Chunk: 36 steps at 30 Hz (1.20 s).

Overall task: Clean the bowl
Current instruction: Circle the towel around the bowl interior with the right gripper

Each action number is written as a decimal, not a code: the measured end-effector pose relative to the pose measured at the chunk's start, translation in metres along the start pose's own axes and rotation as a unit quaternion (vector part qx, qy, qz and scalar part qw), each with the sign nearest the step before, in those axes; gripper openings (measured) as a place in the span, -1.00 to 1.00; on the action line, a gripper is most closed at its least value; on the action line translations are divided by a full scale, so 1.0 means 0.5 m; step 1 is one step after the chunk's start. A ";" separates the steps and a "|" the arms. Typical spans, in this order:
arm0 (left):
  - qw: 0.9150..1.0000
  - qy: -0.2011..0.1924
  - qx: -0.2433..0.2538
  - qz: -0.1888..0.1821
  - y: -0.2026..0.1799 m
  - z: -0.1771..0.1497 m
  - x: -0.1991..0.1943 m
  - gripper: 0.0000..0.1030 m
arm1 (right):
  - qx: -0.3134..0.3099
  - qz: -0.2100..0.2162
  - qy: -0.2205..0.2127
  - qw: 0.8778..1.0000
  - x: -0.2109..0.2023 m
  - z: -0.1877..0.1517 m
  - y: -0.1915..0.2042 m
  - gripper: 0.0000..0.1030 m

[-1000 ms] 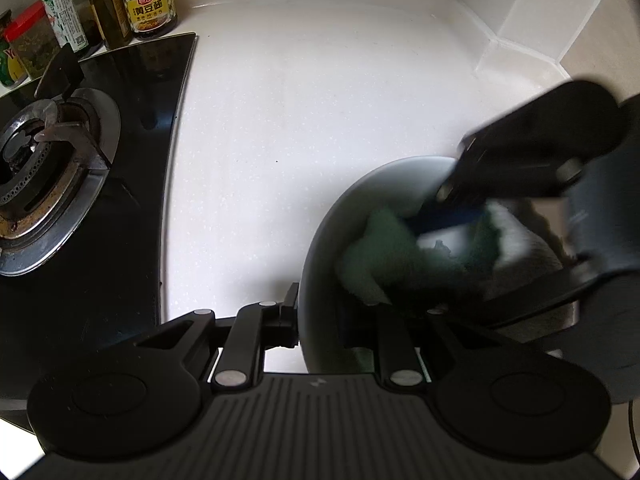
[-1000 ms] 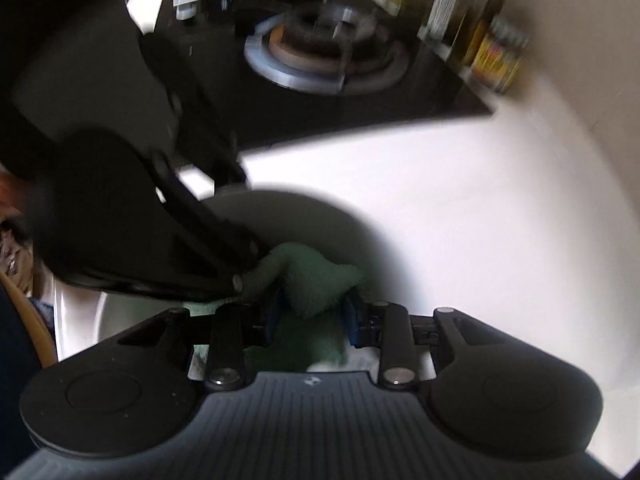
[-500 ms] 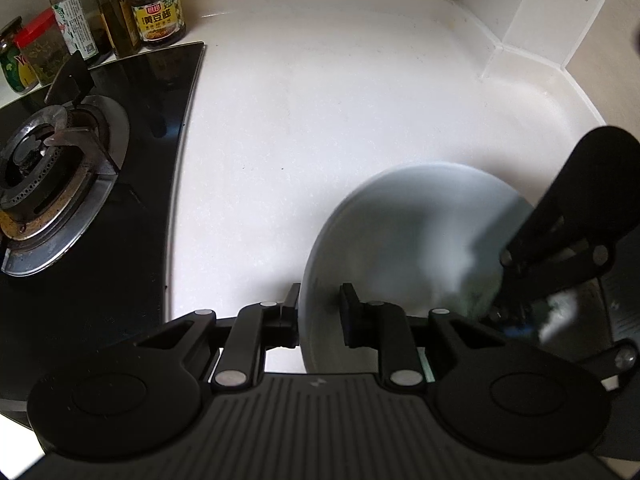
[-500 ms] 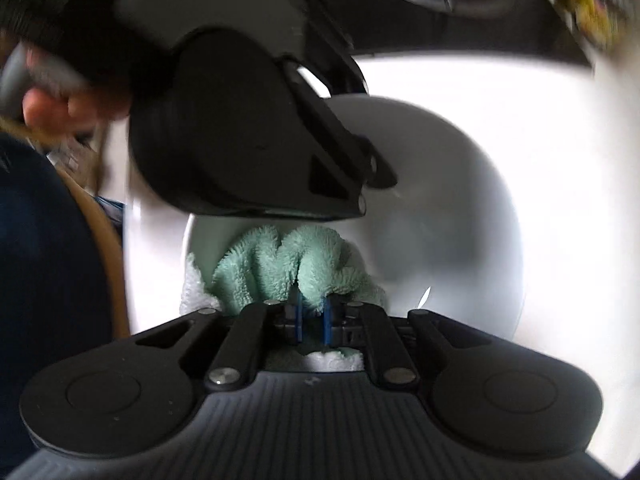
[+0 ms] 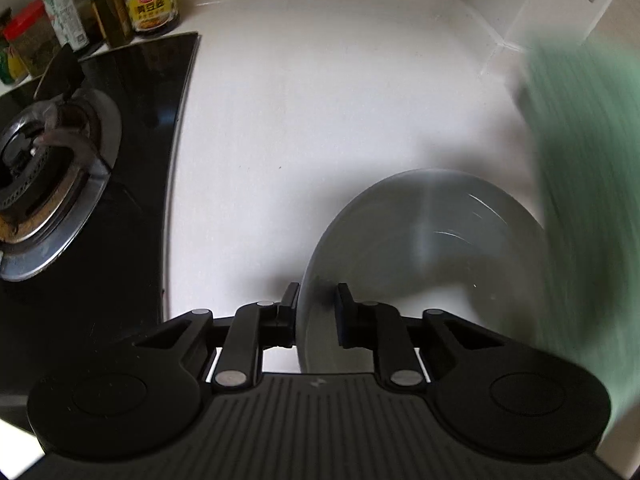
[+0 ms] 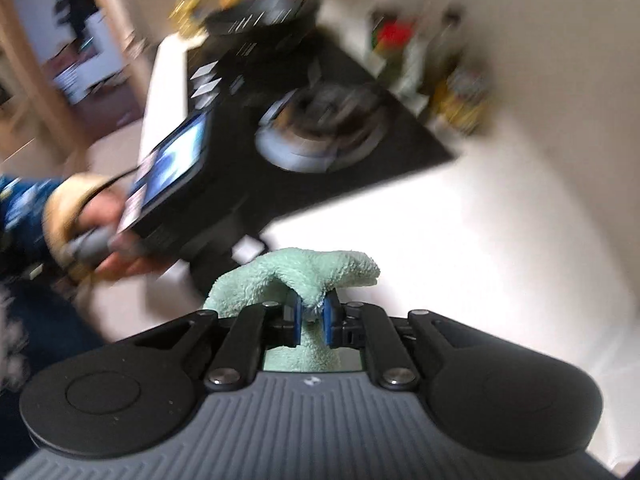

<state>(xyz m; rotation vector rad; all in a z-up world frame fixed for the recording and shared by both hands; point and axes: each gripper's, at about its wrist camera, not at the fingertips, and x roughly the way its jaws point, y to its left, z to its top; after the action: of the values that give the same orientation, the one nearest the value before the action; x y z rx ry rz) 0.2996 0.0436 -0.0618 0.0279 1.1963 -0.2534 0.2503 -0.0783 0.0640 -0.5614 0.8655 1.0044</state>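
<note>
**Bowl pinched at its rim, cloth lifted clear**

The left gripper [image 5: 316,314] had its jaws closed on the near rim of the grey bowl [image 5: 432,248], one finger outside the wall and one inside. The bowl sat on the white table [image 5: 320,120], at the near right of the left wrist view, its inside bare and glossy with a few light streaks. To its right, a blurred green mass filled the edge of that view: the cloth [image 5: 588,200], raised above the bowl's right side and not resting in it.

In the right wrist view, the right gripper [image 6: 311,317] had its jaws narrowed on a fold of the pale green cloth [image 6: 304,276], the blue pads [image 6: 297,318] pressing it from both sides. The fabric bunched up above the fingers and hung down between them. The bowl itself was not visible in this view.

A black gas hob [image 5: 80,168] lay at the left of the table, its burner ring showing. Jars and bottles [image 5: 154,0] stood in a row at the far left corner against the wall. The person's left hand [image 6: 100,232], blurred, gripped the handle of the other tool at the left of the right wrist view.
</note>
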 end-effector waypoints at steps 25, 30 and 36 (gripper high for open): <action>0.997 -0.035 0.054 0.045 -0.055 -0.008 0.000 -0.42 | -0.163 0.085 0.211 0.960 0.210 -0.113 0.069 -0.82; 0.996 -0.038 0.062 0.051 -0.070 -0.005 0.006 -0.39 | -0.064 0.166 0.168 0.970 0.169 -0.112 0.047 -0.82; 0.999 -0.027 0.025 -0.001 -0.033 -0.002 -0.007 -0.70 | 0.016 0.200 0.004 0.980 0.005 -0.110 0.031 -0.83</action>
<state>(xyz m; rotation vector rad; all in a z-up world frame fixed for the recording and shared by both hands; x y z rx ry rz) 0.2942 0.0285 -0.0571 0.0635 1.1357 -0.2845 0.2173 -0.1113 0.0312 -0.3691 1.0243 1.3492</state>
